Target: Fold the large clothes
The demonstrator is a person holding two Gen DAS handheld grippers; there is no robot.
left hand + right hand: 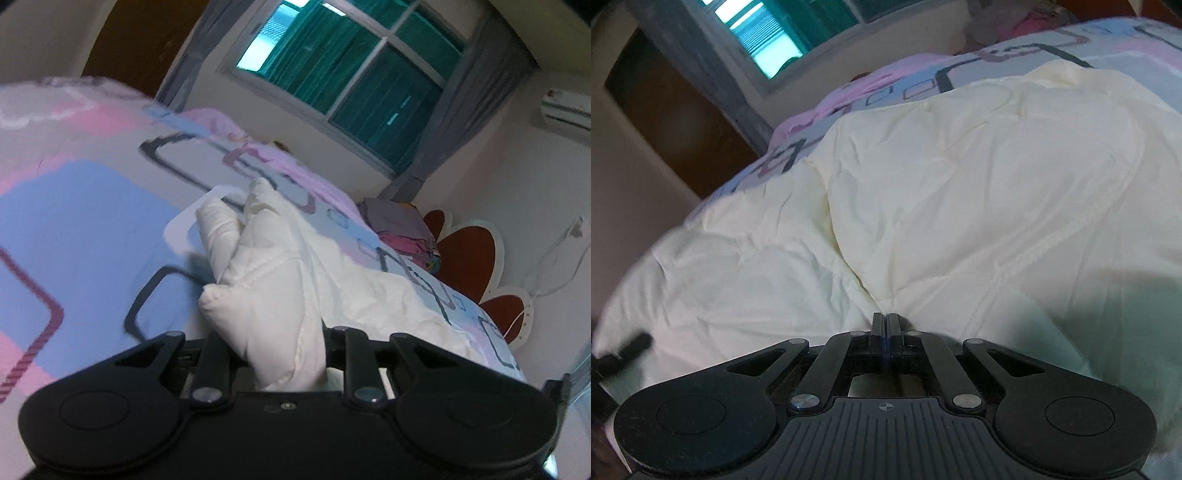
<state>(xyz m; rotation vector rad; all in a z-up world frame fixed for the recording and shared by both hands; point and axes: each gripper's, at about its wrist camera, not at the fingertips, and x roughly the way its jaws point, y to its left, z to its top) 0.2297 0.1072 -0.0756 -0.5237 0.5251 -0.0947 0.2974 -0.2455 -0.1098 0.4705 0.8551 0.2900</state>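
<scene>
Since both claws have already got a bite on the cream padded garment (960,177), the trick now is carrying the fold over cleanly, not grabbing again. The left gripper (286,354) is clenched on a thick bunched corner of it, which sticks up between the jaws and trails off to the right across the patterned bedspread (74,221). The right gripper (885,325) has its jaws pressed right together at the near edge of the fabric, at the bottom of a crease; looks like it's pinching a thin bit of cloth there, but honestly I can't see the layer between the pads, so treat that as a guess. The rest of the garment lies spread over the bed, puffy and wrinkled. My take: lift both ends at about the same height and keep the edge between them taut, or the padding will sag and fold crooked. Go slow, quilted stuff is slippery and a thin pinch can slide out. Aim the lifted corner to land on the matching far edge, then set it down before letting go. Stay clear of the folded clothes pile (402,229) by the headboard.
</scene>
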